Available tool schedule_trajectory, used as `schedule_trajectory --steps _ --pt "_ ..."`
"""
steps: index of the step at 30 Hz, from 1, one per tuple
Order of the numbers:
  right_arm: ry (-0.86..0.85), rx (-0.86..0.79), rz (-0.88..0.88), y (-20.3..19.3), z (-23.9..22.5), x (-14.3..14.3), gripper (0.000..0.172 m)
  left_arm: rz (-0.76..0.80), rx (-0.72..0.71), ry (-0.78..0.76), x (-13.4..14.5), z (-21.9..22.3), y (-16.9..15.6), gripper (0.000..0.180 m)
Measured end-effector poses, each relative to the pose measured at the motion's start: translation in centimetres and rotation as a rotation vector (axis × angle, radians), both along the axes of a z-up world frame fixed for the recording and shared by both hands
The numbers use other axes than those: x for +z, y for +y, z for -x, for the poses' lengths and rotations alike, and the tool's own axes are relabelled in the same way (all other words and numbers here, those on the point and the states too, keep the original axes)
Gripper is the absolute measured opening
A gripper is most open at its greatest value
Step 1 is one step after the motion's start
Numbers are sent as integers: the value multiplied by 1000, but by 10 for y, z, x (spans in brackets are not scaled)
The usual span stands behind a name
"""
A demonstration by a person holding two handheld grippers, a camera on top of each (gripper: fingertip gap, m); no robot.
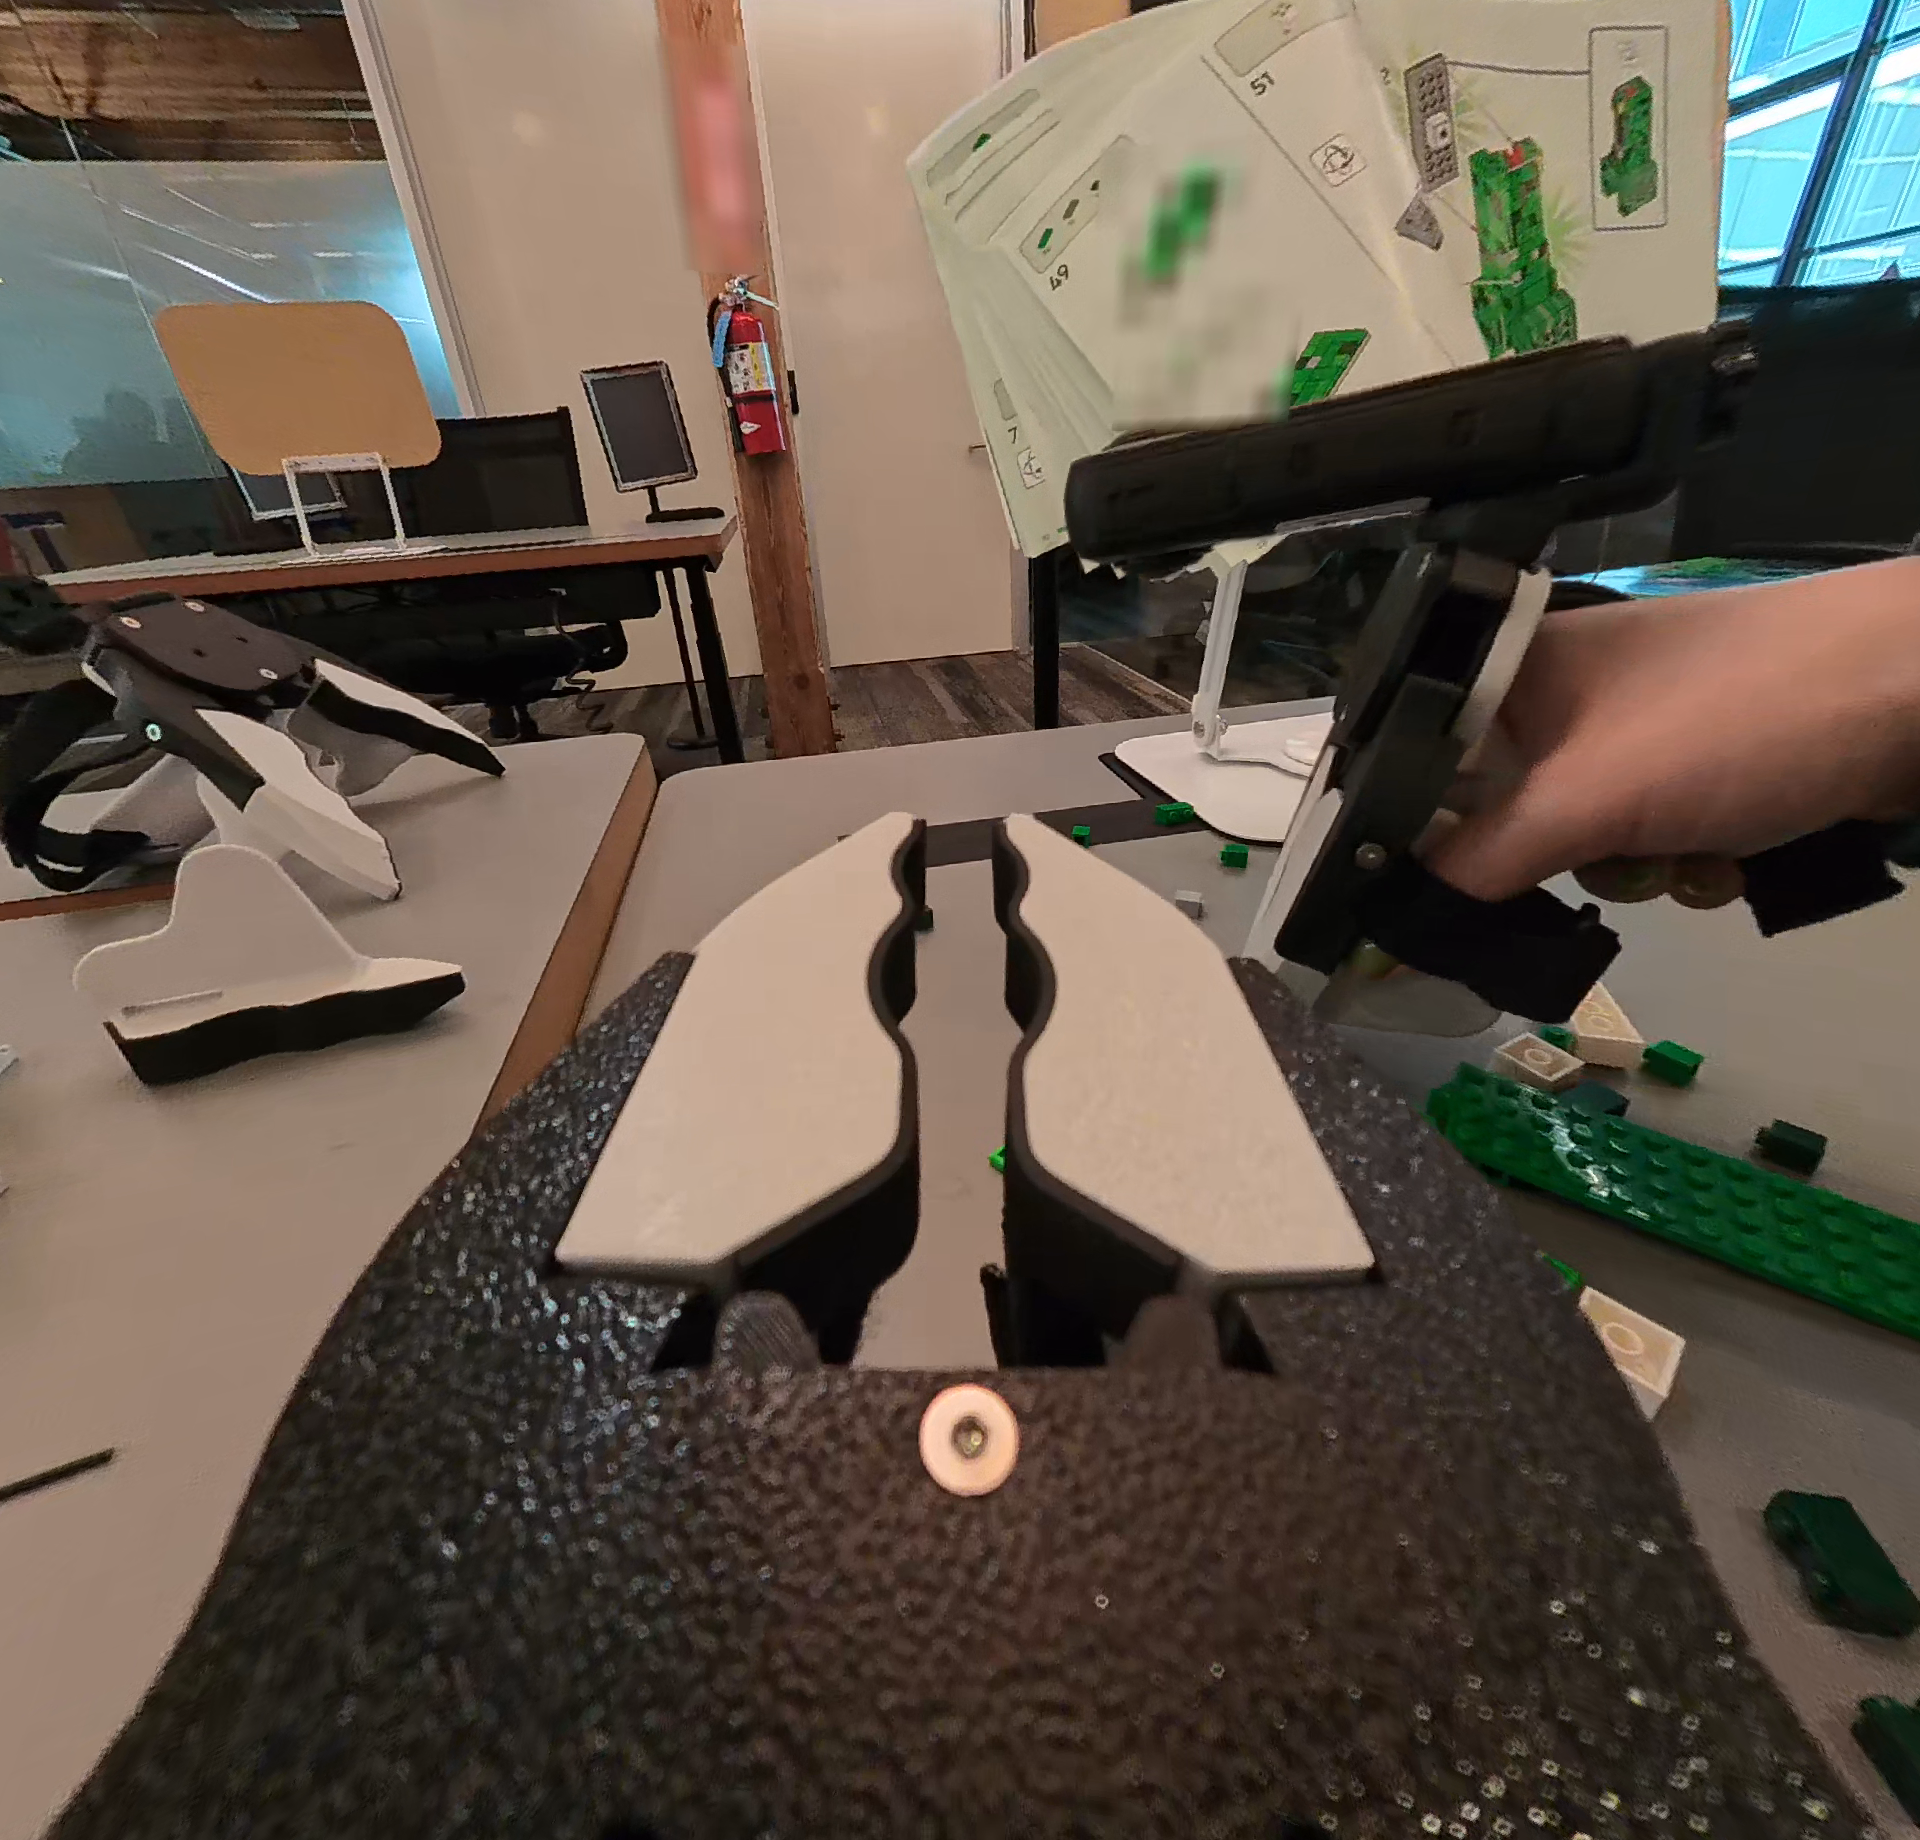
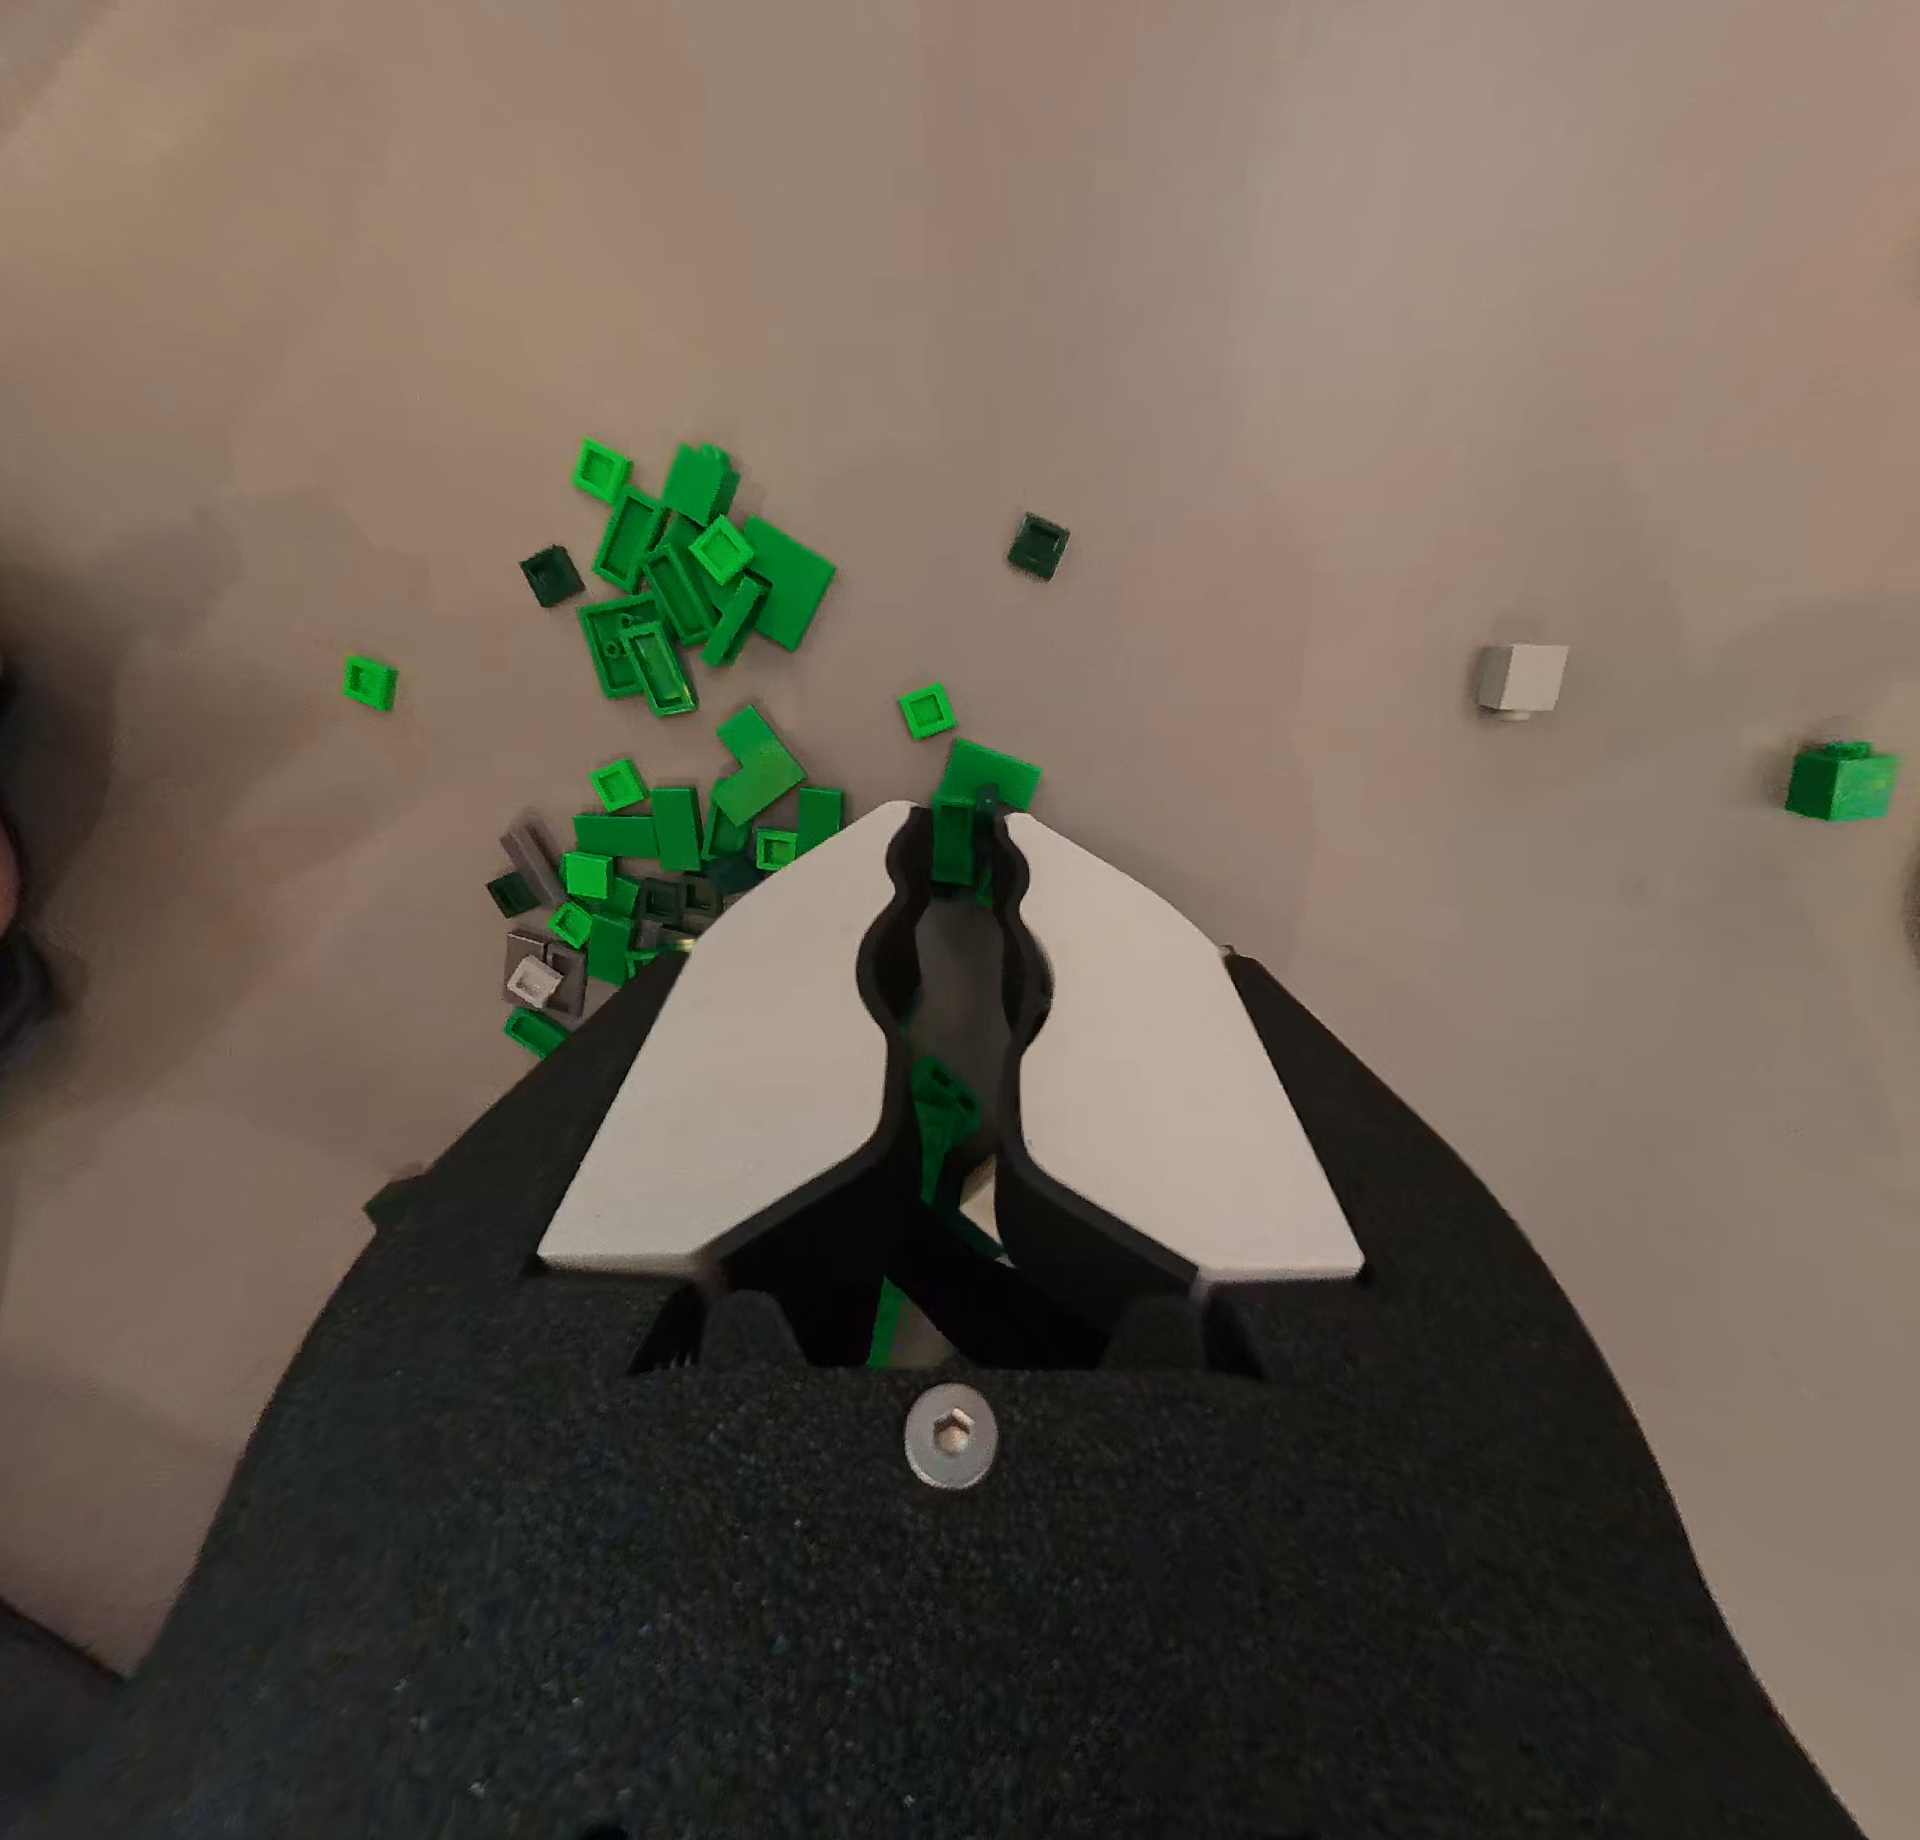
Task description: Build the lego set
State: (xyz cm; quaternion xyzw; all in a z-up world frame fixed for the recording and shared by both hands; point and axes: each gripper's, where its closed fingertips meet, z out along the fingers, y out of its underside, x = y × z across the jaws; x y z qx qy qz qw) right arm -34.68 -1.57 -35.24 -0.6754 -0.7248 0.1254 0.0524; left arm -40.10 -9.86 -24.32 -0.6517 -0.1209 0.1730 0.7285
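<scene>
Green building bricks lie scattered over a pale grey tabletop (image 2: 1351, 336), filmed from two hand-held claws.

Right claw (image 2: 961, 834): it points straight down at the tabletop. Its white fingertips (image 2: 1049, 855) are clenched on a small green flat tile (image 2: 951, 840), held on edge between the dark inner pads. Just beyond the tips a larger green plate (image 2: 992, 772) lies flat. A heap of green and grey tiles (image 2: 665, 710) sits just to the left of the claw. A light grey cube (image 2: 1520, 678) and a green brick (image 2: 1839, 780) lie well apart, toward the right edge.

Left claw (image 1: 958, 840): it hovers over the tabletop with a narrow gap between its tips and nothing in them; bare grey surface shows through.

A hand (image 1: 1662, 741) grips the right claw's handle in the left view. Behind it stands an open instruction booklet (image 1: 1299, 180) on a white stand (image 1: 1226, 751). A long green studded baseplate (image 1: 1683, 1198) lies near the right edge, with tan bricks (image 1: 1605, 1032) beside it.

One tile is picked; no assembled model shows anywhere.
</scene>
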Motion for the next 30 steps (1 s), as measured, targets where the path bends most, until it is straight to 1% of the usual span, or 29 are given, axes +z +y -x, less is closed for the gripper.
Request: schedule_trajectory --steps 1,2,3,5,8,9,11,14,19,23,30 --pt "15 12 -12 0 1 2 10 -1 -2 -3 0 0 0 11" --pt "34 28 -18 0 1 6 1 0 -4 -4 0 0 0 11" --pt "81 53 -13 -1 3 11 0 2 -4 -4 0 0 0 11" --pt "165 92 21 -6 0 25 0 -3 -26 7 1 -4 1 12" --pt "315 119 117 -13 -14 50 0 -27 -118 45 7 -20 8 15" --pt "361 115 119 -10 -19 58 0 -25 -135 62 7 -26 10 16" --pt "415 114 81 -1 -30 64 0 2 -117 94 6 -30 12 16" --pt "411 129 29 8 -48 59 0 24 -88 121 5 -32 11 13" --pt "462 171 8 1 -62 61 0 2 -50 103 7 -25 2 10" --pt "437 203 -13 -4 -67 54 0 -12 -43 66 6 -20 1 9" --pt "411 229 -35 -6 -67 46 0 -9 -49 56 4 -19 1 7"
